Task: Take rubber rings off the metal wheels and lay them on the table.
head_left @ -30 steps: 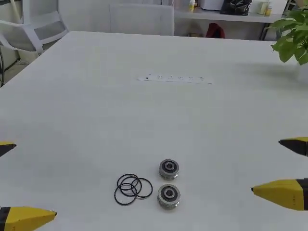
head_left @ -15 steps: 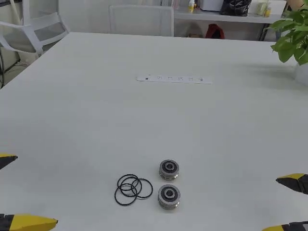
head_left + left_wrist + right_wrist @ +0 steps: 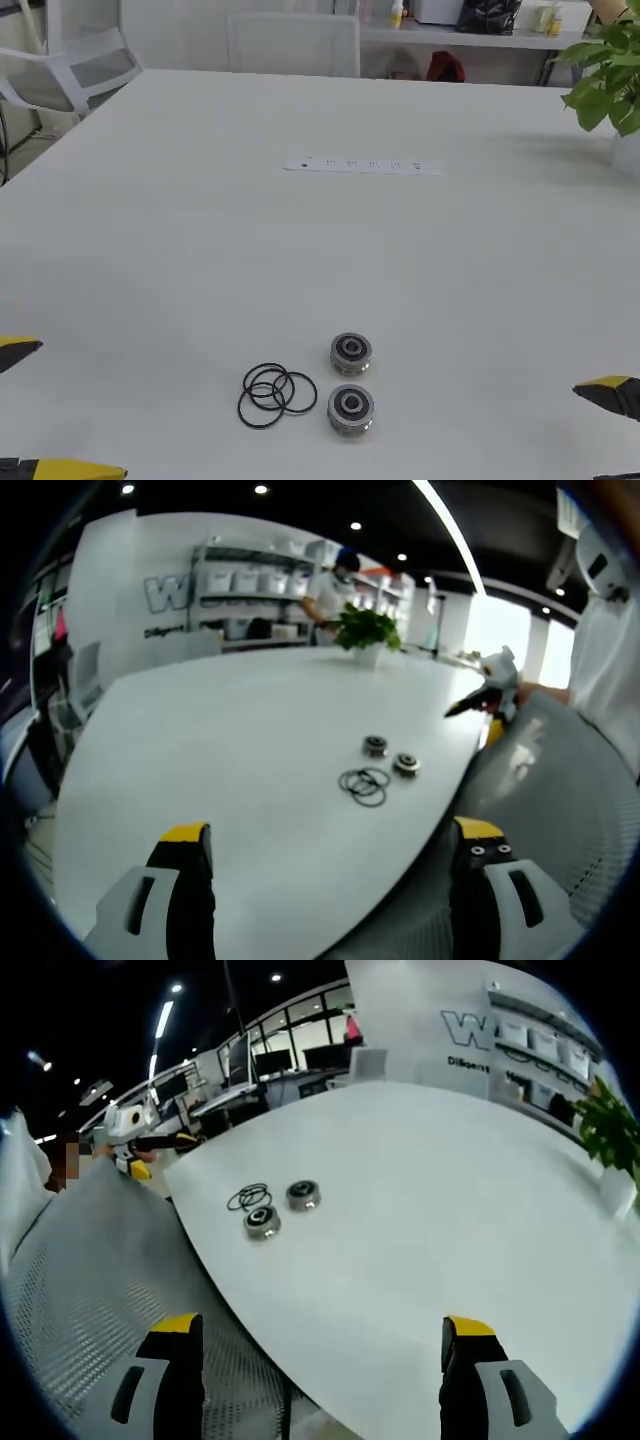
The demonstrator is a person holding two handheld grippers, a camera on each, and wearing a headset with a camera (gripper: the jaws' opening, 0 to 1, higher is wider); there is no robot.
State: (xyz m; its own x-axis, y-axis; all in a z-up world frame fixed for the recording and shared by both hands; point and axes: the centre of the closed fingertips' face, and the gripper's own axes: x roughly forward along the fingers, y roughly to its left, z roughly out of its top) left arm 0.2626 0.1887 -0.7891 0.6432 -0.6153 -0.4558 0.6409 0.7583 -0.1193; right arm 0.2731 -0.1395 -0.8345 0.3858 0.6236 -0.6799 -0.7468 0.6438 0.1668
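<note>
Left gripper (image 3: 330,832): jaws wide apart, empty
Right gripper (image 3: 320,1323): jaws spread too, nothing held
Rubber rings (image 3: 276,392): overlapping cluster flat on the table (image 3: 300,220), just beside the two metal wheels (image 3: 351,352)

Head view overlooks the table (image 3: 200,220); gripper views face the shared wheels (image 3: 351,352) from opposite sides.

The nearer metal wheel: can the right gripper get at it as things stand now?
Probably yes: the right gripper is open, and only bare table lies between it and the nearer metal wheel.
</note>
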